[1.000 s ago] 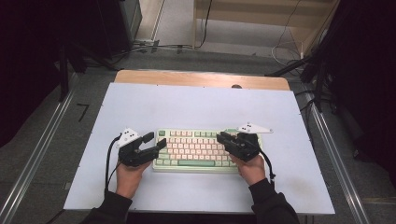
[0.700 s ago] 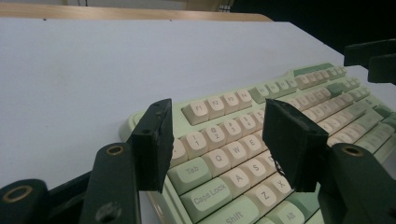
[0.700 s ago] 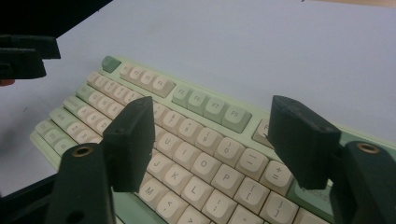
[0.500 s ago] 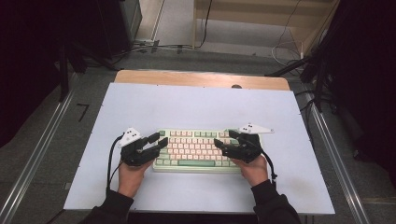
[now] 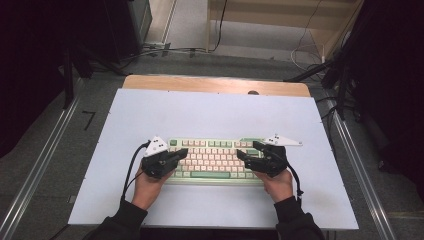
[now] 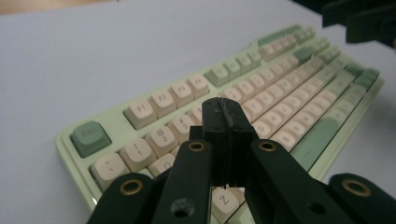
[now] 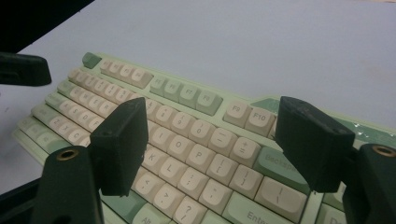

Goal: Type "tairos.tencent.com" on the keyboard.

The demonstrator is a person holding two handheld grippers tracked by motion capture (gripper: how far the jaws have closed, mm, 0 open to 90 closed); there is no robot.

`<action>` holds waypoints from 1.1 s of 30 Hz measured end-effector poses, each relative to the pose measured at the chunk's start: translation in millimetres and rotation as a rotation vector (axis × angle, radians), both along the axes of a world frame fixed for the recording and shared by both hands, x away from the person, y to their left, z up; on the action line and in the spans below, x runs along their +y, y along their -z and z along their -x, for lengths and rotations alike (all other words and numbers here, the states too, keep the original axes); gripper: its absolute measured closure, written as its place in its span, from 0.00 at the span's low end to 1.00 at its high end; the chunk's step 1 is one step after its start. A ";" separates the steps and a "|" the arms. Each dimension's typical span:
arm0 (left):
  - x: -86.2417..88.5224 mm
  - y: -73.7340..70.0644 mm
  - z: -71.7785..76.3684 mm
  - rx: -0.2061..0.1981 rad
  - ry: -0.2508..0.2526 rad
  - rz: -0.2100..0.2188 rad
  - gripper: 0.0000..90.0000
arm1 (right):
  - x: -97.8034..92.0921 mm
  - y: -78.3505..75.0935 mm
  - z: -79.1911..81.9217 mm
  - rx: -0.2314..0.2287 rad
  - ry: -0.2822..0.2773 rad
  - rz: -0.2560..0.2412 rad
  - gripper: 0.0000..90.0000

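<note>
1. Keyboard point(image 5: 214, 159), pale green with cream keys, lies flat on the white table point(image 5: 210, 112), in the near half, roughly centred left to right
2. Left gripper point(image 5: 181, 154) sits at the left end of the keyboard, held by the person's left hand point(image 5: 144, 186); its tips reach over the left-most key columns
3. Seen from the left gripper view, the left gripper point(image 6: 223, 122) has its two black jaws pressed flat together with no gap and nothing between them, hanging just above the number and letter rows near the left edge of the keyboard point(image 6: 280, 112)
4. Right gripper point(image 5: 244, 152) sits at the right end of the keyboard, held by the right hand point(image 5: 278, 184), tips pointing left over the keys
5. Seen from the right gripper view, the right gripper point(image 7: 215, 140) has its jaws spread wide apart and empty, above the right part of the keyboard point(image 7: 187, 126) around the P and bracket keys
6. Black cable point(image 5: 131, 169) curves from the left gripper toward the near edge of the table
</note>
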State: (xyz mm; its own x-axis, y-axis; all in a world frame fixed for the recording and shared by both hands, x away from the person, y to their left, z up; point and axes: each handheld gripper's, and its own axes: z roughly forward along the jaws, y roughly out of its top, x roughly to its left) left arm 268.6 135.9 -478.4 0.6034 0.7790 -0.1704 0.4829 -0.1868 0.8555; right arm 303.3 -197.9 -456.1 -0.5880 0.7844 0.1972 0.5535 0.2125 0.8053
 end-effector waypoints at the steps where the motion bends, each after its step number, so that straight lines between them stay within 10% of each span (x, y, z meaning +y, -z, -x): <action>1: -2.0 1.6 -1.0 0.014 0.002 -0.018 1.00 | -0.8 0.1 0.4 0.002 0.003 -0.001 0.27; 11: -8.5 9.2 -8.2 0.106 0.008 -0.077 1.00 | -5.5 0.9 2.4 0.004 0.019 0.003 0.27; 33: -11.8 11.5 -8.8 0.124 0.013 -0.101 1.00 | -3.6 2.6 2.0 0.004 0.011 0.010 0.27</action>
State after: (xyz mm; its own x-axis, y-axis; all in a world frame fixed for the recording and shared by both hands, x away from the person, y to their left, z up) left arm 277.4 124.1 -489.9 0.5929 0.7881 -0.1651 0.5802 -0.2760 0.7663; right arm 301.3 -201.5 -458.7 -0.5785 0.7929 0.1914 0.5589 0.2143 0.8011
